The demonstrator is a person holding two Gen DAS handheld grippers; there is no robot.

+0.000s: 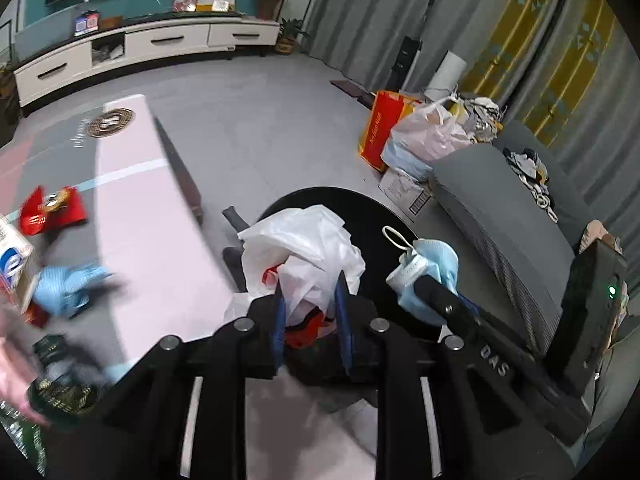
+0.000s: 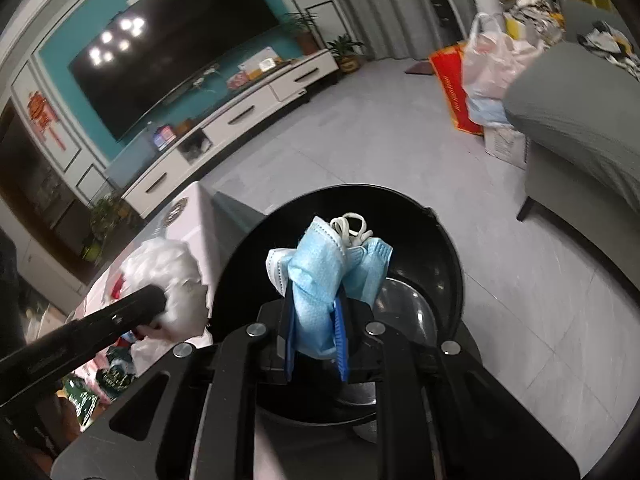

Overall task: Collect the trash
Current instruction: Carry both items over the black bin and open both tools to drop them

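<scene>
My left gripper [image 1: 310,300] is shut on a crumpled white plastic bag [image 1: 304,248] with red inside, held at the near left rim of the black round bin [image 1: 384,216]. My right gripper [image 2: 314,312] is shut on a bunched blue face mask [image 2: 320,264] with white ear loops, held over the open bin [image 2: 432,240]. The mask and right gripper show in the left wrist view [image 1: 428,276]; the bag and left gripper show in the right wrist view [image 2: 168,280]. More litter lies on the white table [image 1: 152,216]: a red packet [image 1: 52,212], another blue mask [image 1: 68,284], a box [image 1: 12,268].
A green bottle [image 1: 52,384] stands at the table's near left. A grey sofa [image 1: 500,216] is right of the bin, with bags [image 1: 416,136] and a cardboard box beside it. A white TV cabinet [image 1: 140,48] lines the far wall. Grey tiled floor lies between.
</scene>
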